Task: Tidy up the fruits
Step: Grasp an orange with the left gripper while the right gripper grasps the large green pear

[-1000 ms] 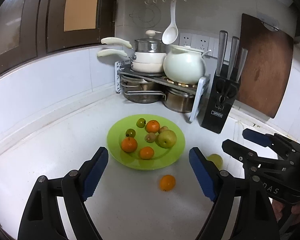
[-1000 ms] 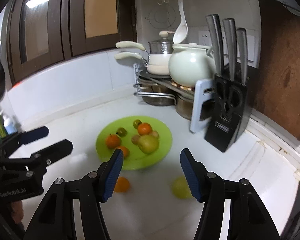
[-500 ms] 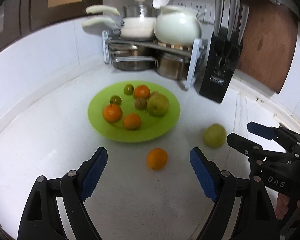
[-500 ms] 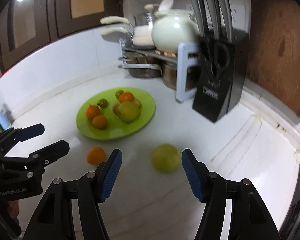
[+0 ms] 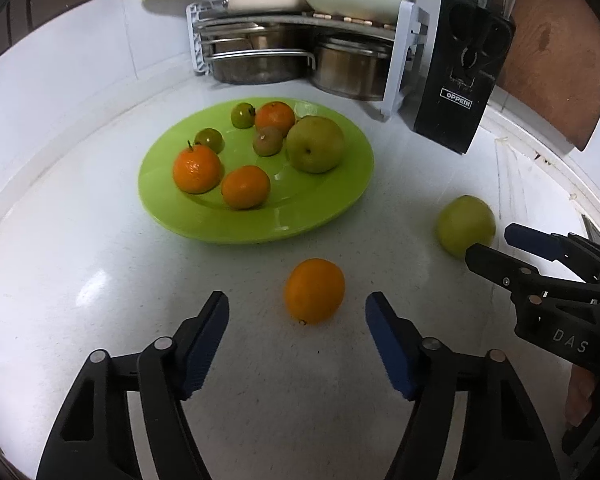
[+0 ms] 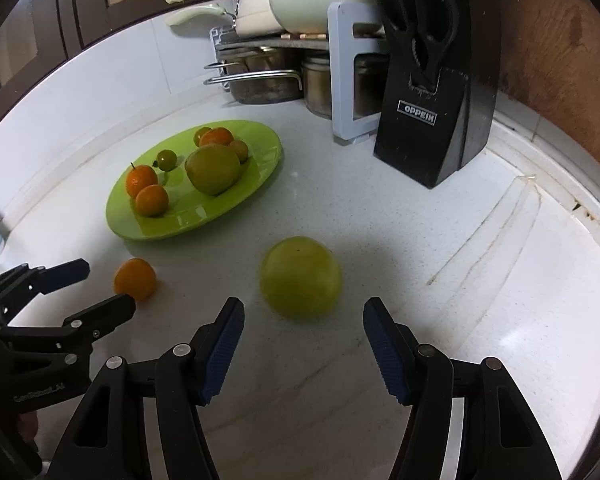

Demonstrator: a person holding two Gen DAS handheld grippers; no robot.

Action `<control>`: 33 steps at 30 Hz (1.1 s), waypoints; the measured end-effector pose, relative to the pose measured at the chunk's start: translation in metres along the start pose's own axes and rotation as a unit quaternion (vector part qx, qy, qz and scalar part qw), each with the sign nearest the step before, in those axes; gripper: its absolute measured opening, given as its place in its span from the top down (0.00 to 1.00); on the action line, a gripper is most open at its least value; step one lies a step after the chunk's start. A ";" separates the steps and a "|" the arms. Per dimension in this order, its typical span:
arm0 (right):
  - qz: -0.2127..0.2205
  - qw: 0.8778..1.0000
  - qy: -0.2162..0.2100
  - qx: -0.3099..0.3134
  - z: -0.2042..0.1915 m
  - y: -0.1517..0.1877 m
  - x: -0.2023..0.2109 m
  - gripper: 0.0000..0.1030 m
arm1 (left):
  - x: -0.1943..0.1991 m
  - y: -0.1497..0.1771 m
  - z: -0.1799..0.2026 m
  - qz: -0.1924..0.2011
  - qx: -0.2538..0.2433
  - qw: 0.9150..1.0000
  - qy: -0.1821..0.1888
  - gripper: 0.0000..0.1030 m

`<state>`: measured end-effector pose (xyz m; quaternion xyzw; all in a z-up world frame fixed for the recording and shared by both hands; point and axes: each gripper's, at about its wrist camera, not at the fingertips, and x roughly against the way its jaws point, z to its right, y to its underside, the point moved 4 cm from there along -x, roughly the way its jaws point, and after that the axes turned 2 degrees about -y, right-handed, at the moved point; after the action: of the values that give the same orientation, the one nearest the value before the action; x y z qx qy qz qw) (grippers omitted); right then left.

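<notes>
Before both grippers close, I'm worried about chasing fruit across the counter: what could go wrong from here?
1. The loose orange lies ahead of the left gripper, whose jaws have just been closing with nothing between them; closing early could nudge it away.
2. The green apple looks wide for the open right gripper; a pad may clip it, and it could roll.
3. The green plate is shallow and already crowded, so dropped fruit might roll off.

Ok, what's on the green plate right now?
On the green plate: three oranges, a big green apple, two small green fruits and a brownish one. Nothing seems hidden.
</notes>
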<state>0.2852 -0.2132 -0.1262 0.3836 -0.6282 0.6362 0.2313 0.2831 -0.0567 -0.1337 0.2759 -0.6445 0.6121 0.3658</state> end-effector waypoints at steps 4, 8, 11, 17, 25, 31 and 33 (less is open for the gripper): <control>-0.002 1.000 -0.003 -0.003 0.003 -0.003 -0.007 0.39 | -0.008 -0.004 0.002 -0.006 -0.003 1.000 0.004 0.43; -0.006 1.000 -0.009 -0.006 0.003 -0.007 -0.014 0.42 | -0.014 -0.005 0.003 -0.011 -0.003 1.000 0.009 0.51; -0.010 1.000 -0.010 -0.008 0.005 -0.009 -0.019 0.45 | -0.018 -0.005 0.004 -0.018 -0.003 1.000 0.015 0.59; -0.012 1.000 -0.018 -0.011 0.003 -0.009 -0.024 0.51 | -0.020 -0.007 0.006 -0.018 -0.009 1.000 0.022 0.67; -0.006 1.000 -0.014 -0.006 0.001 -0.008 -0.024 0.52 | -0.022 -0.007 0.006 -0.016 -0.007 1.000 0.023 0.68; -0.002 1.000 -0.015 -0.009 0.001 -0.008 -0.023 0.52 | -0.018 -0.007 0.006 -0.009 -0.007 1.000 0.021 0.68; 0.002 1.000 -0.014 -0.009 0.001 -0.009 -0.021 0.52 | -0.015 -0.006 0.005 -0.007 -0.008 1.000 0.022 0.68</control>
<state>0.3048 -0.2093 -0.1370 0.3894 -0.6376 0.6256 0.2246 0.2964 -0.0640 -0.1423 0.2639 -0.6389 0.6107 0.3862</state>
